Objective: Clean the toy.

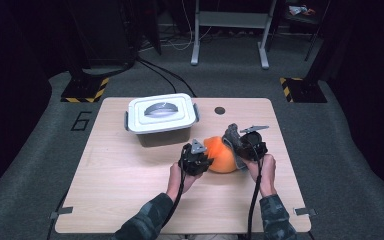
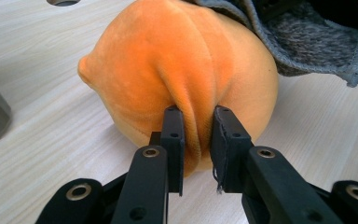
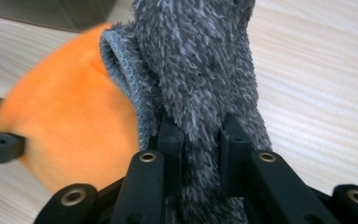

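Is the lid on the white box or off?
On. The lid sits flat on the box, handle on top.

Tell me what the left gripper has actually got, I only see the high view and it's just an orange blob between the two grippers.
Observer: The left gripper pinches a fold of the orange plush toy; its jaws are nearly closed on the fabric.
Operator: And the right one?
Observer: The right gripper is clamped on a grey fuzzy cloth, a thick bunch of it between the jaws.
Operator: Is the cloth touching the toy?
Observer: Yes, in the left gripper view its stitched edge drapes over the toy's far side.
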Available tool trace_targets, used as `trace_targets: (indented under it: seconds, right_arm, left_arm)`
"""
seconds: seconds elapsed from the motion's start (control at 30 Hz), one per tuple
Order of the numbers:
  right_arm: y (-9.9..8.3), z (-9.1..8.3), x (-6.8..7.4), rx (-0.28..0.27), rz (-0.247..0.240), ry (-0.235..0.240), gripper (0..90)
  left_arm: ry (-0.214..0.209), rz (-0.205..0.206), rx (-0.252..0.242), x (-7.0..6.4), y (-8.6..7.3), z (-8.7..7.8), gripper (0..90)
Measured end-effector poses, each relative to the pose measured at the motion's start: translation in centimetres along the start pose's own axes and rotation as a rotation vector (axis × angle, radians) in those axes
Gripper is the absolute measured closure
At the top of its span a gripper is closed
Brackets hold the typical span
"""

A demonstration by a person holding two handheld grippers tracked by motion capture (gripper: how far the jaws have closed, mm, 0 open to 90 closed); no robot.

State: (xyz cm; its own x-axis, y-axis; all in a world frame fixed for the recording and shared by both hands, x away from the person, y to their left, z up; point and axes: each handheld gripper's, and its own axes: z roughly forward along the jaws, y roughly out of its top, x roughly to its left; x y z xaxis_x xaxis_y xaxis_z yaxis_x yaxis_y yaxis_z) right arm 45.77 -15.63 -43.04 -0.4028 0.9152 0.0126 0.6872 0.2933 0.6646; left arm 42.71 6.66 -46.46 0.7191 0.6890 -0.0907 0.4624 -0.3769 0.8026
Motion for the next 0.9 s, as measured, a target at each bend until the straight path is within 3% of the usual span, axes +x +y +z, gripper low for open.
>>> trace_targets:
  seconds: [0.3,0.37,0.67,0.9]
  right_arm:
    - [-1.3,1.1,-1.5,0.041,0.05,-0.008,74.4]
    - [-1.7,1.6,-1.8,0.067,0.085,-0.007,74.4]
    - [-3.1,3.7,-2.9,0.137,0.103,-0.022,74.4]
    - [-2.4,2.1,-2.8,0.089,0.098,-0.031,74.7]
  left_arm:
    - [-0.002,-0.004,-0.006,0.1,-0.1,0.1,75.9]
    - [-0.001,-0.003,-0.005,0.1,-0.2,0.1,75.9]
    - [0.002,-0.008,-0.001,0.3,-0.3,-0.1,75.6]
    - [0.006,-0.017,-0.008,0.4,-0.4,-0.2,75.5]
